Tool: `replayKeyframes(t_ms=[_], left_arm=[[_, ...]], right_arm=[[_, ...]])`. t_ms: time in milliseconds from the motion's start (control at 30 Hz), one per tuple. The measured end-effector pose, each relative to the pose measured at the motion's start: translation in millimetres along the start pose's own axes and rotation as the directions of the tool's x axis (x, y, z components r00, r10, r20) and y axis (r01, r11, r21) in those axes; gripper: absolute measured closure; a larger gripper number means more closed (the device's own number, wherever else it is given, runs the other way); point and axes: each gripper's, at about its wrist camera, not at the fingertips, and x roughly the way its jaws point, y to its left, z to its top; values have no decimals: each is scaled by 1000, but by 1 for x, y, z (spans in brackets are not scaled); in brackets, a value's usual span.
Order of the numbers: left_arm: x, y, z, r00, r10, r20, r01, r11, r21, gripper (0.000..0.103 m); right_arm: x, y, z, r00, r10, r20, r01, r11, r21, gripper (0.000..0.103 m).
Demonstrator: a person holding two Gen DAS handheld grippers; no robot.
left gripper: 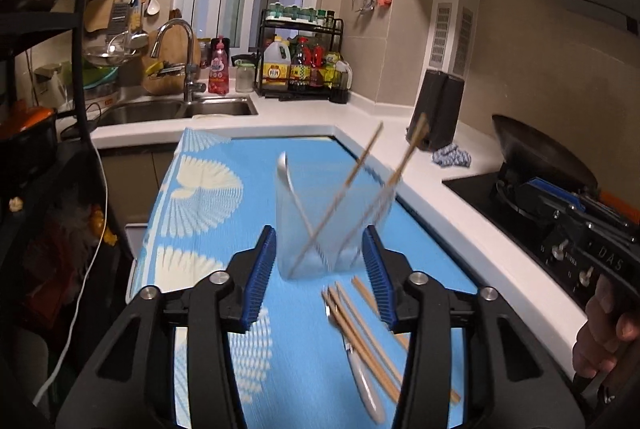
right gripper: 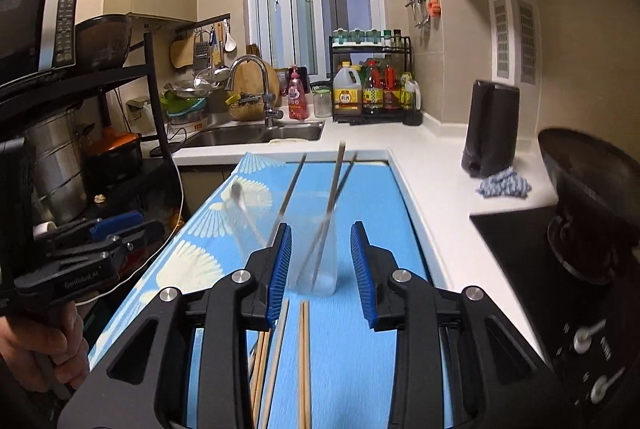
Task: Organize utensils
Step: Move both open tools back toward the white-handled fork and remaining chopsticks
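Utensils partly sorted

Chopsticks (left gripper: 362, 169) and a spoon (left gripper: 289, 181) stand in the glass (right gripper: 316, 269) mid-mat (left gripper: 208, 189); more chopsticks (right gripper: 304, 361) and a spoon (left gripper: 366, 385) lie nearer the mat's front edge; left gripper (left gripper: 324, 269) and right gripper (right gripper: 320, 269) hover spread, empty.

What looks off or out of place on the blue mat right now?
Loose chopsticks and a white-handled utensil lie scattered at mixed angles on the blue mat, not yet in the clear cup. Those already in the cup lean crossed. Nothing looks spilled or damaged. Both grippers are open and empty.
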Motion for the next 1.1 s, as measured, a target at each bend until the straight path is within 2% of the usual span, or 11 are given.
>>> replayKeyframes(t_ms=[67,133,233,333,433,667,733,800,967,1100], left_arm=[[-3,-4,-25,1000,9,-2,-9,1000,9,72],[-4,-5,-49,1000,0,-4,0,1000,-10,78],[-2,-5,-85,999,-3,-32,1,998,-68,83],[3,-7,-116,998,-2,-70,-5,994,-111,84],[6,-19,-138,995,-8,-100,-2,995,-95,84],[5,-23,-151,993,-22,-118,13,997,-77,84],[5,-23,-152,992,-30,-119,20,996,-87,84],[7,-25,-154,992,-34,-124,24,996,-83,84],[17,-28,-154,989,-47,-143,34,995,-95,83],[32,-29,-155,983,-51,-179,29,992,-121,82]], right_arm=[[-2,-2,-27,1000,19,-15,-19,999,26,88],[1,-5,-59,999,34,-36,-32,998,58,95],[13,-10,-100,992,52,-113,-38,992,117,96],[17,-10,-132,986,50,-161,-31,993,114,96],[24,-13,-153,977,56,-205,-31,992,124,95],[40,-12,-174,954,113,-279,-74,986,147,93],[46,-8,-179,946,105,-308,-69,990,125,93],[48,-5,-181,948,69,-309,-42,995,92,93],[48,-3,-185,940,70,-334,-49,996,71,93],[43,0,-186,947,43,-318,-34,999,36,92]])
